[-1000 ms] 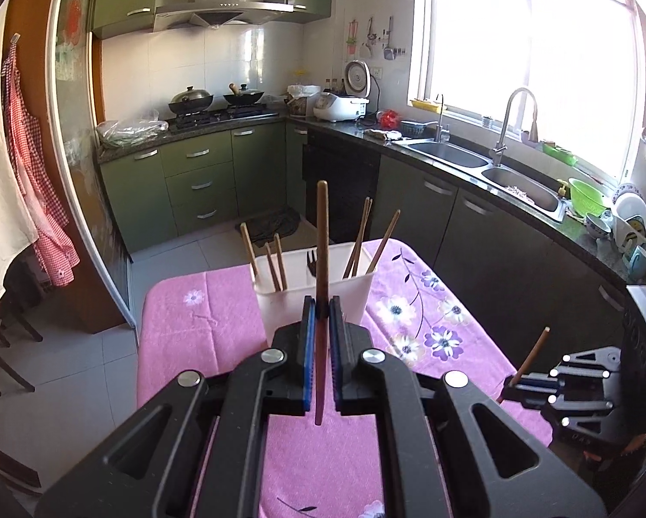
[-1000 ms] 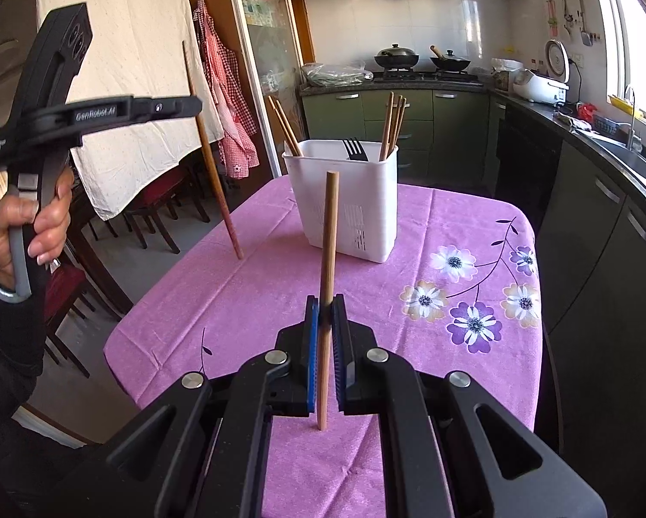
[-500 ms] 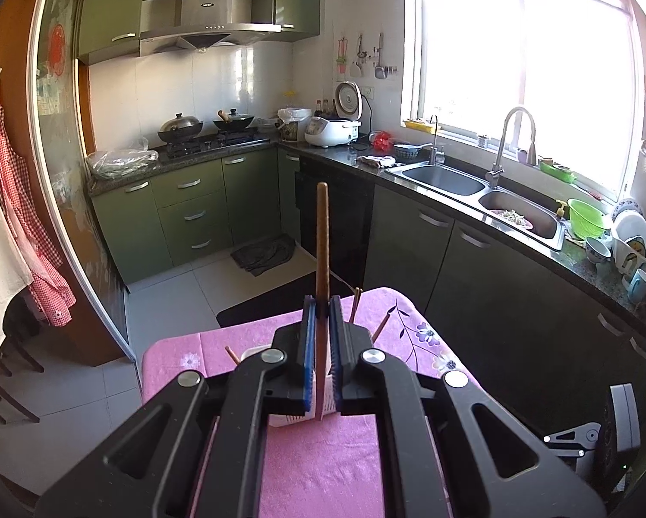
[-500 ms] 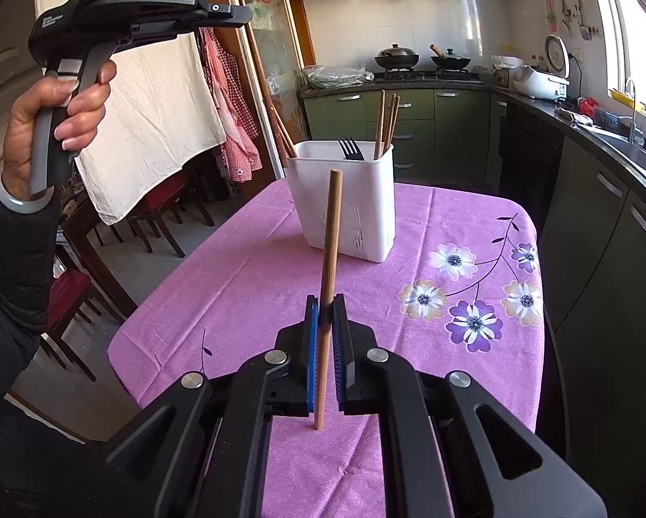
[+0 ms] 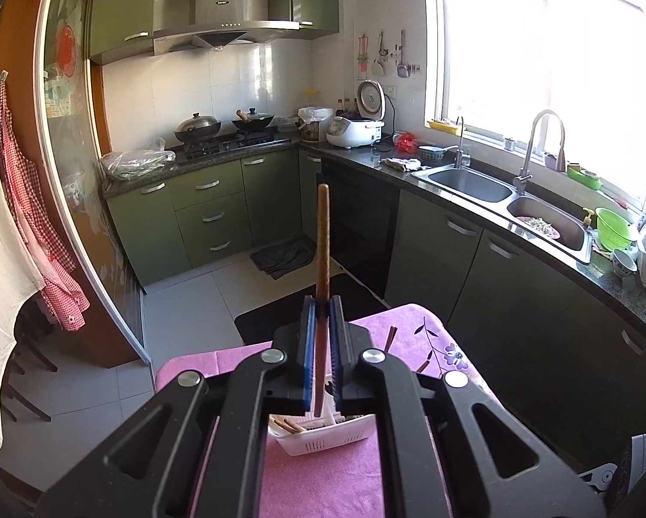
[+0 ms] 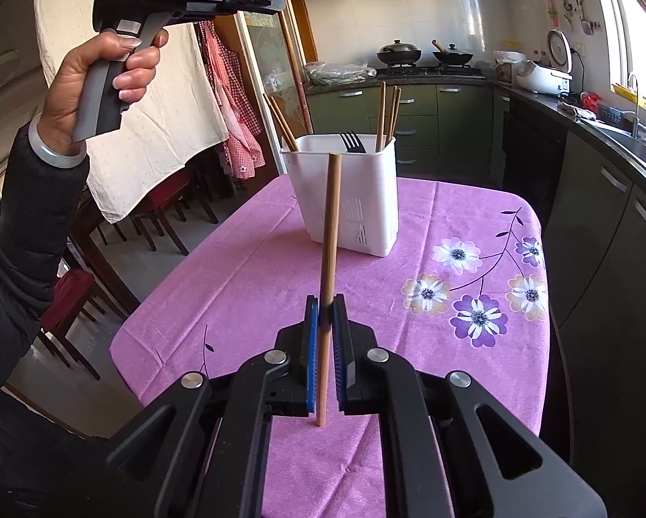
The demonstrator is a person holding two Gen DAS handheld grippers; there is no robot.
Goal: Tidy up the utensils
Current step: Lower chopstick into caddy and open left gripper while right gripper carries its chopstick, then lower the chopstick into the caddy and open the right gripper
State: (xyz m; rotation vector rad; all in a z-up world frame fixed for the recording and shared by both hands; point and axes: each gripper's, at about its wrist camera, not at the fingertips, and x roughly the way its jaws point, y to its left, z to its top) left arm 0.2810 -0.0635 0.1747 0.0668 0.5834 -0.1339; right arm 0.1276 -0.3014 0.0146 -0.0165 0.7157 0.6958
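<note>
Two tools each clamped one chopstick: left tool (image 5: 321,302), right tool (image 6: 324,302); one white holder (image 6: 344,198) held five chopsticks, one fork (image 6: 352,142).

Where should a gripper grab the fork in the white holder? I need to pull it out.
Grip the fork by its tines, coming straight down from above. Only the tines stick up past the holder rim; the handle is buried inside, with chopsticks close beside.

Pink floral tablecloth (image 6: 474,233), green cabinets (image 5: 210,211), steel sink (image 5: 469,183), white rice cooker (image 5: 353,131).
</note>
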